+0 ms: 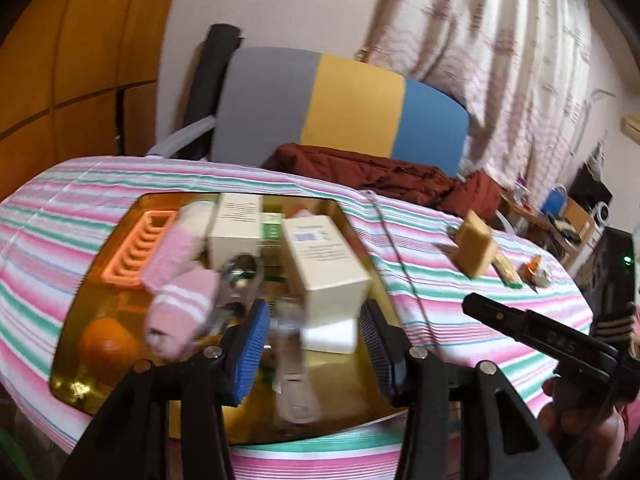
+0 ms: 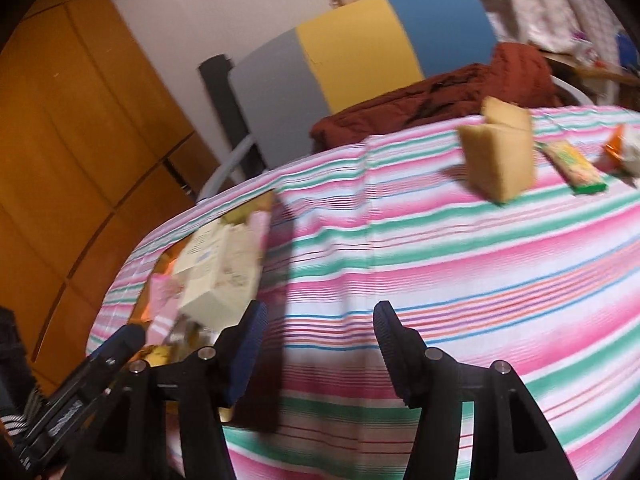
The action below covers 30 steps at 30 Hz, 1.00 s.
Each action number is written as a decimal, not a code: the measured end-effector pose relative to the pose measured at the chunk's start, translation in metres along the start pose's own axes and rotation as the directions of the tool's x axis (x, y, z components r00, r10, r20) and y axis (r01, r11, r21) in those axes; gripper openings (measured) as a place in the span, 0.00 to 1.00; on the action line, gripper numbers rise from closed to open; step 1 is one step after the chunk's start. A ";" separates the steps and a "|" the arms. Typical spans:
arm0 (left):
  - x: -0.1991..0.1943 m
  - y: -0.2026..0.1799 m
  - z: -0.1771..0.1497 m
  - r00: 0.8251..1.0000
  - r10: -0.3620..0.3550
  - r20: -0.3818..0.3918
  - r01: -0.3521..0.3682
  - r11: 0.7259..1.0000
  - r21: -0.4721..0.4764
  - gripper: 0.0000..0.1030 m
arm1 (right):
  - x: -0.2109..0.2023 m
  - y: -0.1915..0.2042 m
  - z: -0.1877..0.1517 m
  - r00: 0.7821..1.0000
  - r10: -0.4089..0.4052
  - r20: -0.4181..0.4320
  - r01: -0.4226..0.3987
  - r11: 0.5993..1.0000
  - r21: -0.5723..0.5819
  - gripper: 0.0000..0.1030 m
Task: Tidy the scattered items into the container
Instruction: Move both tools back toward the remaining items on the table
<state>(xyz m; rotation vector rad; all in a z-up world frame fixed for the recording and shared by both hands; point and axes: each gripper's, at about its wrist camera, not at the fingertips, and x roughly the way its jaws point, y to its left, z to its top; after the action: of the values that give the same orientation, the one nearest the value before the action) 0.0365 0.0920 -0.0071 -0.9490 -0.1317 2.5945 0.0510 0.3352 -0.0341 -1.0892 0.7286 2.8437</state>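
Observation:
An amber tray [image 1: 352,396] on the striped cloth holds pink socks [image 1: 180,304], two white boxes [image 1: 324,256], a spoon [image 1: 240,268], an orange [image 1: 106,340] and an orange rack [image 1: 140,244]. My left gripper [image 1: 314,312] hangs open over the tray's near end. A blurred clear bottle [image 1: 294,368] lies between its blue pads, untouched. My right gripper [image 2: 320,312] is open over bare cloth to the right of the tray [image 2: 256,200], holding nothing. Further right on the cloth lie a tan sponge [image 2: 500,156], a green snack bar [image 2: 576,170] and an orange wrapper [image 2: 622,148].
A chair [image 1: 344,104] with a grey, yellow and blue back stands behind the table, a dark red jacket [image 1: 380,172] draped over it. A wooden wardrobe [image 1: 60,80] fills the left, a cluttered desk [image 1: 568,212] the far right. The cloth's near edge curves below both grippers.

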 end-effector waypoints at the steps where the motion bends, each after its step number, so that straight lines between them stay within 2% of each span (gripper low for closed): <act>1: 0.002 -0.006 0.000 1.000 -0.009 -0.006 0.009 1.000 0.012 0.46 | -0.001 -0.008 0.000 1.000 -0.013 0.001 0.013 1.000 0.015 0.55; 8: 0.012 -0.052 -0.002 0.996 -0.074 -0.043 0.078 0.991 0.107 0.46 | -0.012 -0.055 0.004 0.991 -0.130 0.007 0.130 0.990 0.060 0.55; 14: 0.021 -0.084 -0.003 0.990 -0.116 -0.080 0.128 0.978 0.167 0.46 | -0.021 -0.087 0.012 0.964 -0.265 0.011 0.265 0.963 0.050 0.55; 22: 0.029 -0.115 -0.008 0.983 -0.147 -0.114 0.170 0.960 0.225 0.46 | -0.025 -0.110 0.017 0.945 -0.327 0.025 0.326 0.944 0.048 0.55; 30: 0.043 -0.132 -0.013 0.975 -0.159 -0.159 0.194 0.952 0.239 0.46 | -0.016 -0.133 0.027 0.913 -0.407 0.037 0.407 0.914 0.001 0.56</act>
<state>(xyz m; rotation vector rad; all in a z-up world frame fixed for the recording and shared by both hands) 0.0559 0.2299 -0.0145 -0.9699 0.1425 2.3059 0.0685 0.4681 -0.0621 -1.0412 0.4255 2.5039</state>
